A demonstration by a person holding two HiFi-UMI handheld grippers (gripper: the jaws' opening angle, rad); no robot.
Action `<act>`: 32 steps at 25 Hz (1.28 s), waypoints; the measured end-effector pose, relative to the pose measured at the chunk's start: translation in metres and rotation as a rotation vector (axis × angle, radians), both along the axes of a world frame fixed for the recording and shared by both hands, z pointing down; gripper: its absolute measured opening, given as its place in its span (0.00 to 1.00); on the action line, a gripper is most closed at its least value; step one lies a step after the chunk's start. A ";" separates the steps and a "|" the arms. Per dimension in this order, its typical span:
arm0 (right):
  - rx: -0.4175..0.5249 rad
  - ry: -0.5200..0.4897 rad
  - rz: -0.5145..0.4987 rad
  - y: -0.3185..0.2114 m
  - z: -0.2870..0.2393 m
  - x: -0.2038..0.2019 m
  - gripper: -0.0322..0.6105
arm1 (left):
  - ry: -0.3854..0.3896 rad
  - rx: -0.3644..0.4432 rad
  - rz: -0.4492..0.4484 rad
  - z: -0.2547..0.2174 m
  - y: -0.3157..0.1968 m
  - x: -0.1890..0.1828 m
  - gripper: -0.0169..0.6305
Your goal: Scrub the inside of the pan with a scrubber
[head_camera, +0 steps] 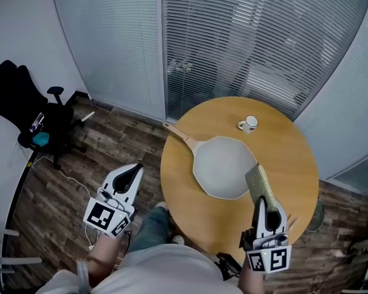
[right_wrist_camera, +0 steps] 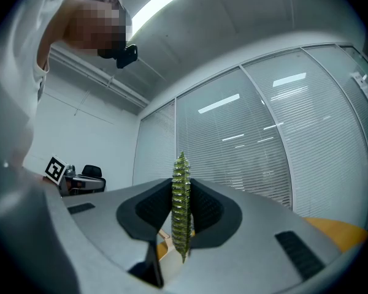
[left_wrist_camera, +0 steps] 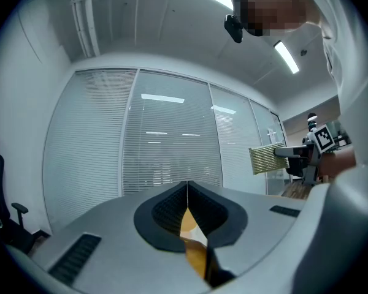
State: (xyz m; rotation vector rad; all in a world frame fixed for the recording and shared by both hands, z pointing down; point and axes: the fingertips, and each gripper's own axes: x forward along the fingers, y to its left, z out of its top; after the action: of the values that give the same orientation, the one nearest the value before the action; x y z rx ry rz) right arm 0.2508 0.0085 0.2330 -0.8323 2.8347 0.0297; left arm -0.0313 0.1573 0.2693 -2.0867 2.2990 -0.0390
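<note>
We see the pan (head_camera: 224, 167) lying on the round table (head_camera: 294, 158), a mug (head_camera: 249, 124) beyond it. Our right gripper (head_camera: 261, 201) pinches the scrubber (head_camera: 260, 185) on edge over the pan's near rim. Our left gripper (head_camera: 134, 169), jaws pressed together on nothing, hangs left of the table.

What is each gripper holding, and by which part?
The right gripper clamps the scrubber by its near end; the left gripper is shut, empty.

The pan (head_camera: 224, 167) lies mid-surface (head_camera: 294, 158), a cup (head_camera: 248, 124) behind it, the scrubber (head_camera: 261, 185) at its near right rim, and an office chair (head_camera: 24, 106) far left.
</note>
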 end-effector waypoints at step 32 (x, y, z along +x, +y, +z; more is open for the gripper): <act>-0.058 0.009 0.340 -0.045 0.005 -0.083 0.17 | 0.028 0.005 0.463 0.010 -0.173 -0.087 0.05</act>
State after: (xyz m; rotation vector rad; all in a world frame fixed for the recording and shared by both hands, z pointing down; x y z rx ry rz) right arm 0.1677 -0.0362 0.2380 -1.3190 2.6785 -0.0012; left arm -0.1182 -0.0155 0.2795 -2.5683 1.7671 0.0095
